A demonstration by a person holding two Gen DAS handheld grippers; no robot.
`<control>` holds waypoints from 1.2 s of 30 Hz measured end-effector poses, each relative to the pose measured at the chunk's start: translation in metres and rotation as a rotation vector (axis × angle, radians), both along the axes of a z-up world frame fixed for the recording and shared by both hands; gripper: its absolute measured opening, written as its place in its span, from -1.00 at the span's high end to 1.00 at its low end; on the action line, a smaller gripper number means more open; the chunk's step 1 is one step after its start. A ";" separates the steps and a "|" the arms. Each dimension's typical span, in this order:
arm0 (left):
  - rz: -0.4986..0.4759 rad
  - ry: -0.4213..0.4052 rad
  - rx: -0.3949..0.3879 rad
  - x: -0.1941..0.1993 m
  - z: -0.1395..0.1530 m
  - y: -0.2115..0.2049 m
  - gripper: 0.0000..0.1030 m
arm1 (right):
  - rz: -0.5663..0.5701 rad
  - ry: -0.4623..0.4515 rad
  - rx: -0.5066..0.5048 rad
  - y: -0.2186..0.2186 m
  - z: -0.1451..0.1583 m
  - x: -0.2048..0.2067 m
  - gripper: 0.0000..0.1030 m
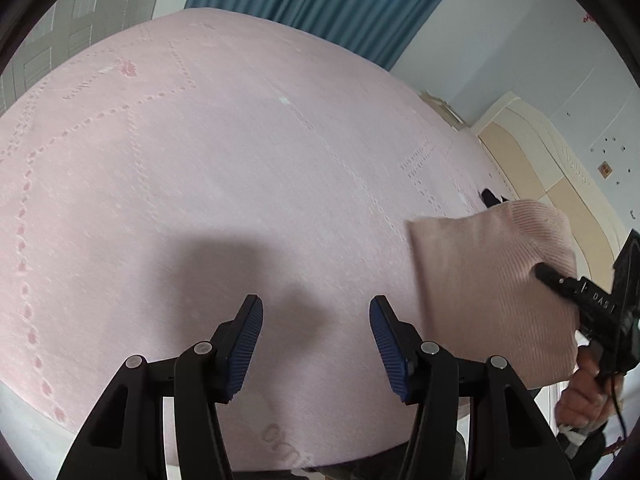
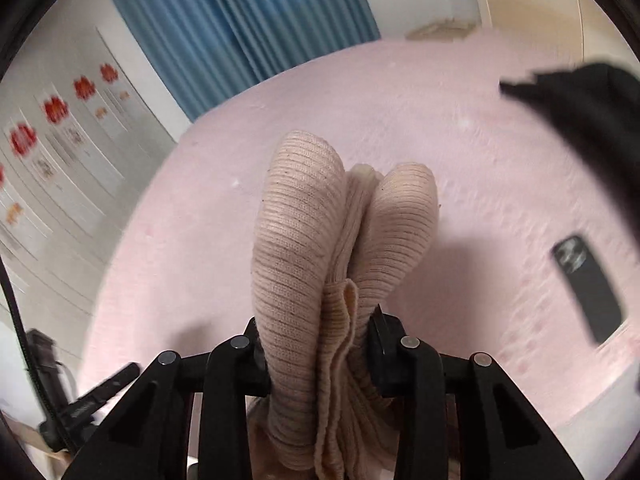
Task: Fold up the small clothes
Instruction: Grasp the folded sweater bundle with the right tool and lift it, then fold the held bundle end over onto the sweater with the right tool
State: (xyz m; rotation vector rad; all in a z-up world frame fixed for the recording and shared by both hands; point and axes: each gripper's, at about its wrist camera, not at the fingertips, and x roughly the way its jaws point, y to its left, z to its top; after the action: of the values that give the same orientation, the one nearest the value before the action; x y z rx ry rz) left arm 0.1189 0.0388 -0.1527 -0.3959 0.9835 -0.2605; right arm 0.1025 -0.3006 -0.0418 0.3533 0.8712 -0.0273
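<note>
A beige ribbed knit garment (image 2: 304,248), folded into a thick bundle, is clamped between the fingers of my right gripper (image 2: 316,340) and sticks forward over the pink bed. In the left wrist view the same garment (image 1: 492,280) hangs at the right, held by the right gripper (image 1: 548,272) in a hand. My left gripper (image 1: 316,340) is open and empty, its blue pads apart, above the pink bedsheet (image 1: 240,168).
A black garment (image 2: 588,112) lies on the bed at the upper right. A dark phone (image 2: 588,288) lies on the sheet at the right. Blue curtains (image 2: 240,20) and a cream headboard (image 1: 540,168) border the bed.
</note>
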 end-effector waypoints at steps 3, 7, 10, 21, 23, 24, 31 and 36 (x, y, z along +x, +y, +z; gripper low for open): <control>0.018 -0.009 0.011 0.012 0.001 0.012 -0.03 | -0.032 -0.009 -0.057 0.016 0.015 0.018 0.32; 0.038 -0.005 0.057 0.035 -0.001 0.029 -0.03 | -0.027 -0.016 0.022 0.041 0.012 0.052 0.32; 0.056 -0.002 0.063 0.050 -0.004 0.045 -0.03 | 0.015 -0.011 0.148 0.062 0.001 0.095 0.32; 0.008 0.007 0.045 0.085 -0.049 0.055 -0.03 | 0.020 0.114 0.331 0.035 -0.125 0.171 0.24; -0.034 0.023 0.038 0.090 -0.058 0.043 -0.03 | 0.031 0.174 0.229 0.020 -0.146 0.174 0.14; -0.051 0.029 0.039 0.091 -0.061 0.037 -0.03 | 0.048 0.169 0.215 0.018 -0.150 0.171 0.10; -0.199 0.055 0.106 0.081 -0.079 -0.018 -0.03 | 0.092 0.060 0.065 -0.001 -0.106 0.120 0.07; -0.269 0.080 0.152 0.070 -0.091 -0.047 0.00 | 0.148 0.017 0.021 0.018 -0.086 0.082 0.07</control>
State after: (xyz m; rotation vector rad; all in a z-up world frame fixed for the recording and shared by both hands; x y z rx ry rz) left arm 0.1885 -0.0087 -0.2436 -0.1355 1.1283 -0.4121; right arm 0.1846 -0.2828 -0.1282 0.3082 0.9131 0.1160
